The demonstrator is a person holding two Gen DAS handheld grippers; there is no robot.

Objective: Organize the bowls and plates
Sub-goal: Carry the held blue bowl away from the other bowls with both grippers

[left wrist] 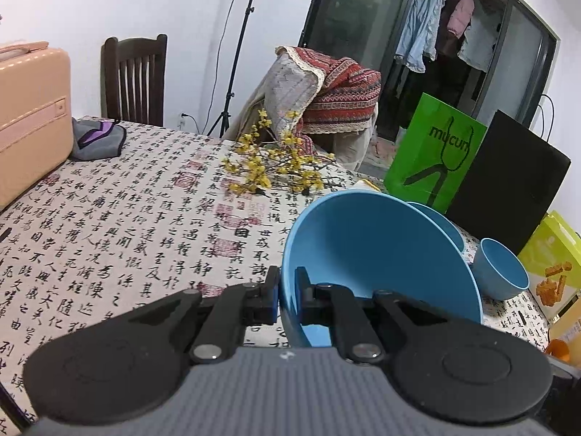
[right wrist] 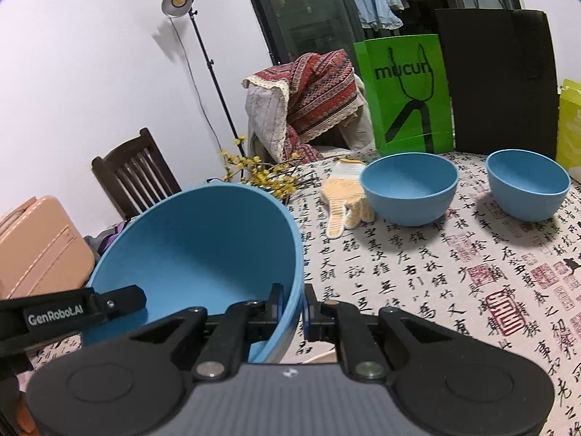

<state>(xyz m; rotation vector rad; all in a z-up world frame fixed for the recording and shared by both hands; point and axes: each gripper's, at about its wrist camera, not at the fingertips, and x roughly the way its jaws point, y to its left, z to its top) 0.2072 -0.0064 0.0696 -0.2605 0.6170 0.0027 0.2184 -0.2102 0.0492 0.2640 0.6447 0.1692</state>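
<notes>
Above the calligraphy-printed tablecloth (right wrist: 417, 283), at the near edge: a large blue plastic bowl (right wrist: 203, 247) carried off the surface by both grippers.

Left gripper (left wrist: 287, 290) pinches the bowl's rim at its 9 o'clock side; right gripper (right wrist: 291, 307) pinches the opposite rim at 3 o'clock. Both pairs of jaws are pressed tight on the thin wall.

Bowl is tipped, its mouth facing up and back toward the cameras, base pointing away and down. Round, so no true long axis; the rim-to-rim line between the two grips runs left-right.

Step, by my reading: transport of the big bowl, mid-carry. Two smaller blue bowls (right wrist: 410, 189) (right wrist: 526, 183) stand upright at 1 o'clock, well apart from it. Next move likely calls for levelling it and setting it down to nest with them.
</notes>
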